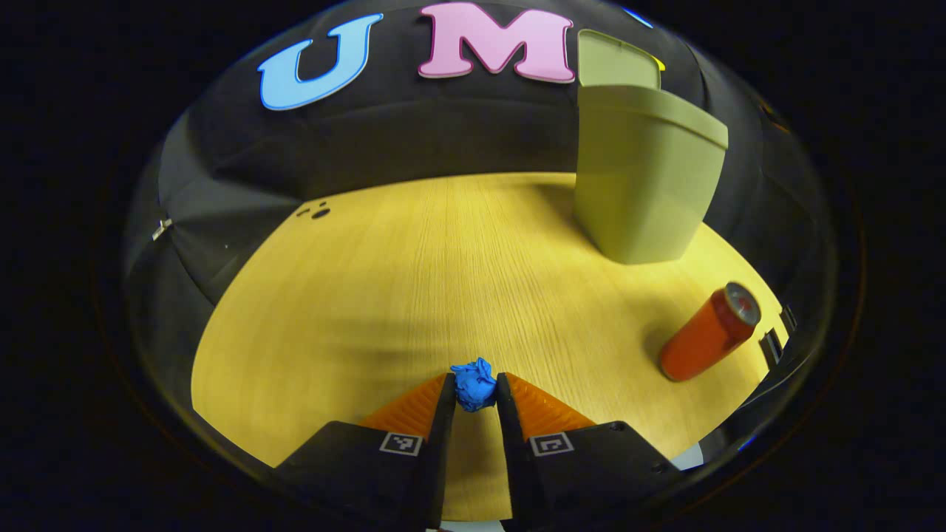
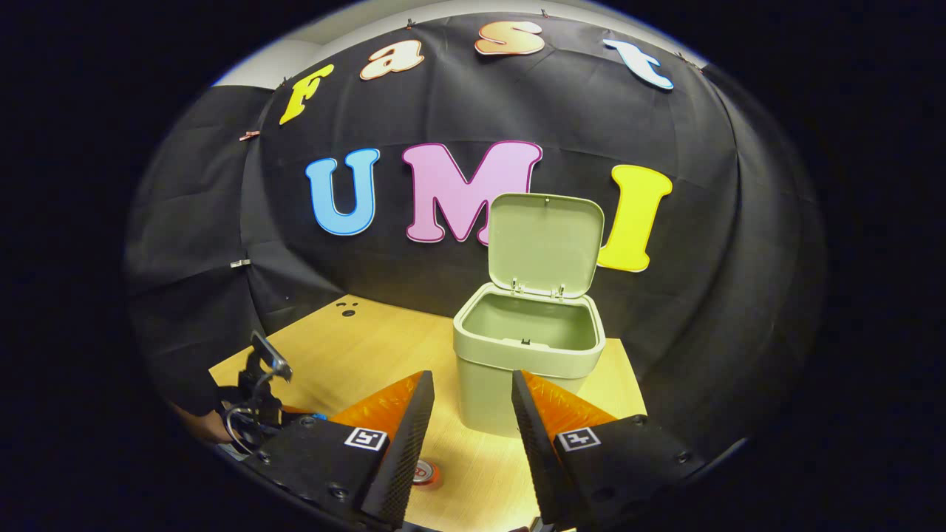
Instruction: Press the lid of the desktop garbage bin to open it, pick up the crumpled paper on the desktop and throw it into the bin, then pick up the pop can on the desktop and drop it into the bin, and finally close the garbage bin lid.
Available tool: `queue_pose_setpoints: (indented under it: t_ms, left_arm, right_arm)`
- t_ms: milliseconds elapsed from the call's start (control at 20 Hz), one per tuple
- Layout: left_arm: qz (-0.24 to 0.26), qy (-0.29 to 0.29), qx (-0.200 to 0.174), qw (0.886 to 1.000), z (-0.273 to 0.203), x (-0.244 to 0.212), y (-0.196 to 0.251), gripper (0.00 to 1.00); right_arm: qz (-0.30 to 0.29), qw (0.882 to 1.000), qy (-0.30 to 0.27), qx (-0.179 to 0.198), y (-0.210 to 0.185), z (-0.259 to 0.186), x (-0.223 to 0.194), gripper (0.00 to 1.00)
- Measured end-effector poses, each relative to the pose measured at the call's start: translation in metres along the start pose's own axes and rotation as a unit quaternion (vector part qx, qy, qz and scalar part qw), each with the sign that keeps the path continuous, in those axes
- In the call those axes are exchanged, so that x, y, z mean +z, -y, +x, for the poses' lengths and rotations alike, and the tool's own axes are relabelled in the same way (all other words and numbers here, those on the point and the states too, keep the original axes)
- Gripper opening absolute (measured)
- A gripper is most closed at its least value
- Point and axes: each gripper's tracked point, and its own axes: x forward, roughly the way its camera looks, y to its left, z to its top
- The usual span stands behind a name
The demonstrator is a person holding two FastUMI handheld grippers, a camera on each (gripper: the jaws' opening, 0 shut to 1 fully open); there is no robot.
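In the left gripper view, the crumpled paper [image 1: 474,384] is seen pinched at the tips of the left gripper [image 1: 474,391], both fingers pressing its sides. It is judged to be very light and soft; little squeeze is needed, and a hold across its middle should be kept so that it does not slip out. Whether it rests on the tabletop [image 1: 414,295] or is just clear of it cannot be told. The gripper is held low and roughly level, pointed forward across the wood.

Farther off to the right, the pop can [image 1: 709,332] stands tilted by the lens, apart from everything else. It is judged stiff yet thin-walled and smooth; it is best taken across its body at mid-height.

Beyond it the garbage bin [image 1: 643,185] stands with its lid [image 2: 545,244] raised upright.

In the right gripper view, the right gripper [image 2: 465,414] is held high before the bin, fingers parted, holding nothing.
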Motion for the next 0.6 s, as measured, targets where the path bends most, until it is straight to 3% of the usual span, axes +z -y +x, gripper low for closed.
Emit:
queue_pose_setpoints:
  t_ms: [300,600]
  left_arm:
    - [-0.002,0.093,-0.002,0.996,-0.034,0.114,-0.002,0.38]
    - [-0.012,0.165,-0.027,0.986,-0.063,0.208,0.01,0.35]
  right_arm:
    - [-0.011,1.0,-0.012,0.005,-0.004,0.006,-0.016,0.68]
    - [-0.008,1.0,-0.024,0.009,-0.01,0.007,-0.036,0.68]
